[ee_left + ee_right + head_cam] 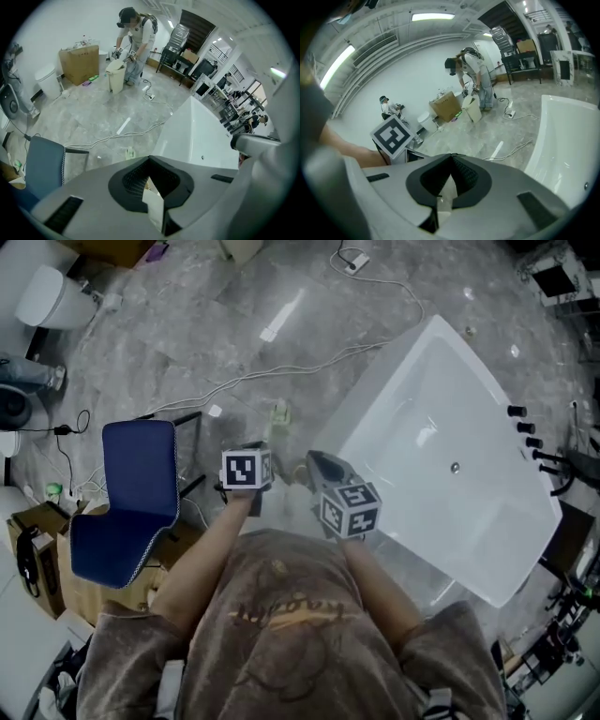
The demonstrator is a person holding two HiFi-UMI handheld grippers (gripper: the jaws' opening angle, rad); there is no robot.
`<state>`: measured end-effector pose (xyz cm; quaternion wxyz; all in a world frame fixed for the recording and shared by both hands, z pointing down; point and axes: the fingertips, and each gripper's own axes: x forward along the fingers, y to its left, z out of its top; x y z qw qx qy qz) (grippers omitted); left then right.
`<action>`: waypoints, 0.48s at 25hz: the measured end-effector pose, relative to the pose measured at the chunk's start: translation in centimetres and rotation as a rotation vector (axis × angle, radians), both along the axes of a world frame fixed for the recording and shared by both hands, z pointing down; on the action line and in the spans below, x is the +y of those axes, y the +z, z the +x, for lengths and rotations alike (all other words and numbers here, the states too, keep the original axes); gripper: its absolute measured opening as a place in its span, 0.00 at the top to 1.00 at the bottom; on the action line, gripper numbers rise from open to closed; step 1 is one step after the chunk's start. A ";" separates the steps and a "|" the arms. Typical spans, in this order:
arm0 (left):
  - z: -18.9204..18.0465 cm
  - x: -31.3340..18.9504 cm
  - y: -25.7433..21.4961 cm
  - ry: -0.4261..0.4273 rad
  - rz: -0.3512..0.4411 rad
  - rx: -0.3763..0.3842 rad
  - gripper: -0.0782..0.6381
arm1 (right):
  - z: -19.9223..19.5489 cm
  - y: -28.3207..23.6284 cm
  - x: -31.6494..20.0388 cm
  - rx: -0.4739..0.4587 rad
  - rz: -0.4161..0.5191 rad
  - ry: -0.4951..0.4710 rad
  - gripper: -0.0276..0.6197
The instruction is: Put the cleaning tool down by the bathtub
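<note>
Widest of all is the grey marbled stone floor (187,324) under me, and on it, to my right, the long white rectangular bathtub (441,427) lies at a slant with black tap knobs (523,427) along its far rim. On my left stands a blue padded chair with a black metal frame (136,493), well apart from the tub. Far across the room another person in a pale shirt (136,42) bends over a cream plastic bin (116,77), with a brown cardboard box (78,63) and a white toilet (47,79) along the wall beside them. I hold both claws low in front of my chest, side by side and near each other. My left claw (149,158) is over the floor and its jaws are brought together, the black pads meeting at the tips. My right claw (451,154) is just beside the tub's near outer wall and is closed the same way, tip against tip. Neither grips anything I can make out, though a pale sliver shows in the hollow behind each pair of pads. A thin white cable (281,371) snakes over the floor towards the tub's far corner. The small pale greenish cleaning tool (279,412), too small to tell its kind, lies on the floor ahead of my left claw, near the tub's left side and clear of both claws.
</note>
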<state>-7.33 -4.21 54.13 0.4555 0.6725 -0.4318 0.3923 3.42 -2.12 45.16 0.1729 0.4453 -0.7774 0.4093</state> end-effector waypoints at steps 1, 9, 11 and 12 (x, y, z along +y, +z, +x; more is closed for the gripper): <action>-0.2 0.1 -1.1 0.003 0.009 0.013 0.89 | -0.2 -0.7 0.1 -0.004 0.002 -0.008 0.96; -0.6 0.2 -9.6 0.093 0.124 0.117 0.89 | -1.7 -5.9 0.8 -0.019 0.059 -0.107 0.96; -0.4 0.3 -11.4 0.142 0.154 0.145 0.89 | -1.9 -7.1 0.9 -0.025 0.080 -0.132 0.96; -0.3 0.4 -12.2 0.160 0.165 0.157 0.89 | -2.0 -7.7 0.8 -0.031 0.092 -0.144 0.96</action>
